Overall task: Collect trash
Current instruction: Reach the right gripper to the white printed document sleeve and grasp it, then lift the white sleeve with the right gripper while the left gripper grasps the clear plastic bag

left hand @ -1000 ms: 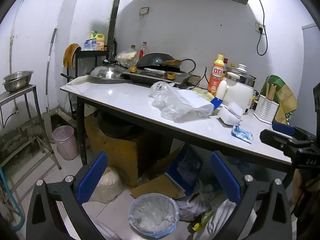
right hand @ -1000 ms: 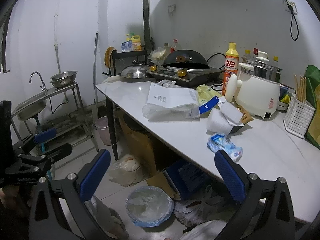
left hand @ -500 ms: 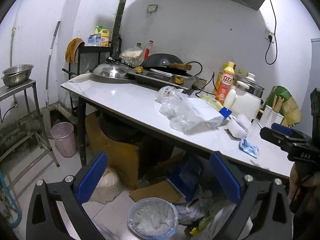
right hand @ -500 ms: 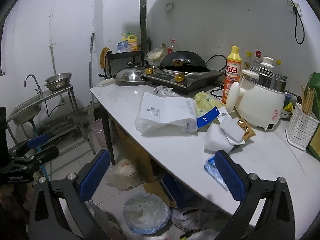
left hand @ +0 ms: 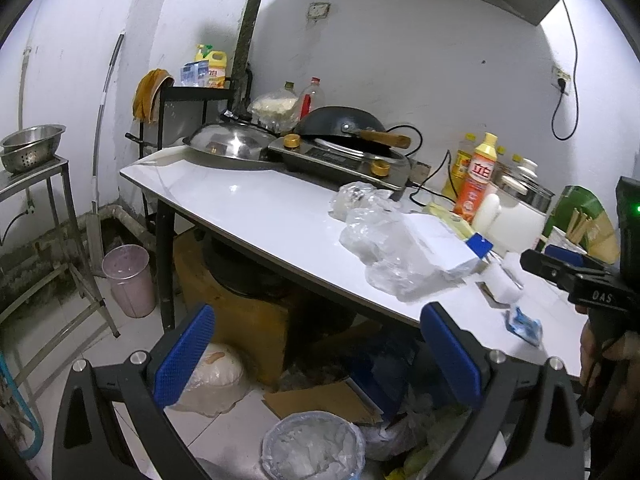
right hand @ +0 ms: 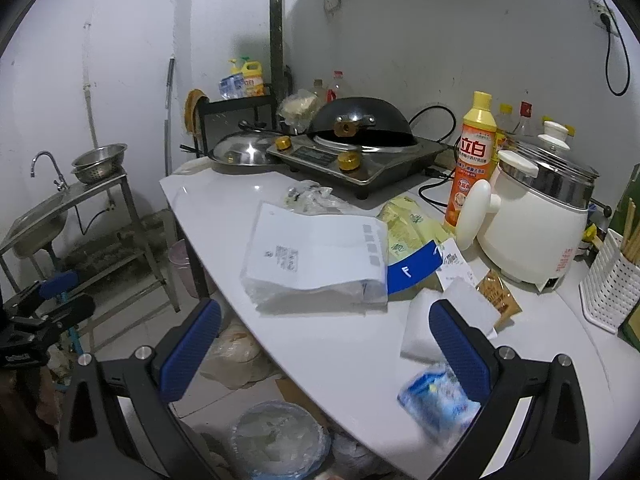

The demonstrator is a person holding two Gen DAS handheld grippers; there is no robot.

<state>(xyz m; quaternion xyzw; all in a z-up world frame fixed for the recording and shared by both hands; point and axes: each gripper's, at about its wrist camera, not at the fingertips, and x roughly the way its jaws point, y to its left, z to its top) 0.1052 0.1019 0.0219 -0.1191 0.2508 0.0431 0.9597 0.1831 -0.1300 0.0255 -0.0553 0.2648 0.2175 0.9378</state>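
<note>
On the white table lies a clear plastic bag with a white printed sheet, also in the left wrist view. Near the table's front edge are a blue wrapper, a white tissue and a brown sachet. A bin lined with plastic stands on the floor below. My left gripper is open and empty, low in front of the table. My right gripper is open and empty just short of the bag, its right finger over the tissue and wrapper.
A stove with a black wok, a steel lid, an orange detergent bottle, a white rice cooker and a chopstick basket crowd the back. Cardboard and bags lie under the table. A pink bucket and sink stand are left.
Both grippers have moved closer to the table. In the right wrist view the bag and blue wrapper now sit much nearer the fingers. Both stay open.
</note>
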